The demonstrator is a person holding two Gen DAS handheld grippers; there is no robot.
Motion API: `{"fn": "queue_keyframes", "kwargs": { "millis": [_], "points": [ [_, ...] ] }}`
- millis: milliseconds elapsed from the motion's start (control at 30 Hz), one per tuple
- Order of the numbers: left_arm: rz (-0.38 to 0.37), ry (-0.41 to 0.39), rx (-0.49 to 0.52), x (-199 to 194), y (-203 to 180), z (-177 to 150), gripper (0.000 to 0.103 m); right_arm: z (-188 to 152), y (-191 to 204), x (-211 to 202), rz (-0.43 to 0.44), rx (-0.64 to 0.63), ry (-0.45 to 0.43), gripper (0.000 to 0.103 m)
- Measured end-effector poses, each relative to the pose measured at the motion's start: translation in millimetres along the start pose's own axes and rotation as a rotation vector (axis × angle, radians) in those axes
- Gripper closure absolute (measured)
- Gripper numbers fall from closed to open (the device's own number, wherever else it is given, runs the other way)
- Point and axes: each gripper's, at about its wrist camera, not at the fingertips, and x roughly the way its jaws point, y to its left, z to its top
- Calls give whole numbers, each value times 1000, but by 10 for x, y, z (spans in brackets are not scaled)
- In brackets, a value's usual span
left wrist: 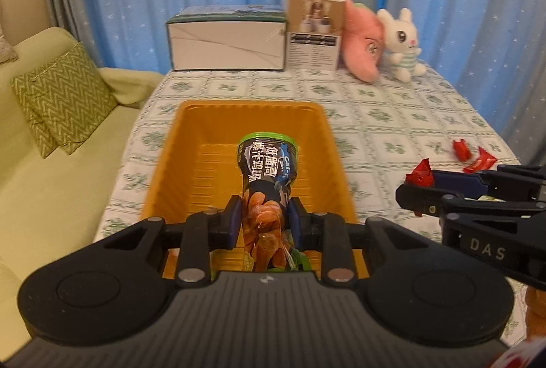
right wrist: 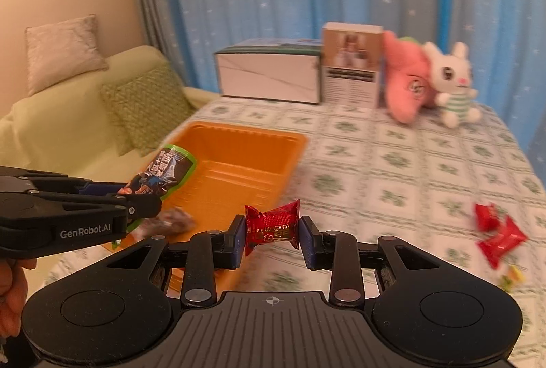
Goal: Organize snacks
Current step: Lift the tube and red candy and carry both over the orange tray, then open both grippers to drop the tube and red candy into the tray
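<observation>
My left gripper (left wrist: pixel 264 219) is shut on a dark snack bag with a green top edge (left wrist: pixel 268 173) and holds it over the orange bin (left wrist: pixel 336 156). In the right wrist view the same bag (right wrist: pixel 163 172) hangs over the bin's (right wrist: pixel 273 170) left side, with another snack (right wrist: pixel 175 219) lying under it. My right gripper (right wrist: pixel 273 231) is shut on a red candy wrapper (right wrist: pixel 273 224), just right of the bin's near corner. It also shows in the left wrist view (left wrist: pixel 421 178). Two red candies (right wrist: pixel 494 230) lie on the tablecloth at right.
At the table's far edge stand a white box (left wrist: pixel 227 42), a smaller upright box (left wrist: pixel 314 33), a pink plush (left wrist: pixel 363 40) and a white bunny plush (left wrist: pixel 402 44). A green sofa with cushions (left wrist: pixel 61 102) is at left. Blue curtains hang behind.
</observation>
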Motion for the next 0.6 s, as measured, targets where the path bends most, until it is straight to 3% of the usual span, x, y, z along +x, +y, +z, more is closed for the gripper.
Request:
{"fn": "queue_keyframes", "kwargs": {
  "millis": [233, 600],
  "points": [
    [10, 39, -21, 205, 323, 11, 77, 82, 194, 273, 39, 12, 32, 69],
    [30, 67, -29, 418, 423, 8, 77, 93, 202, 459, 37, 27, 56, 69]
  ]
}}
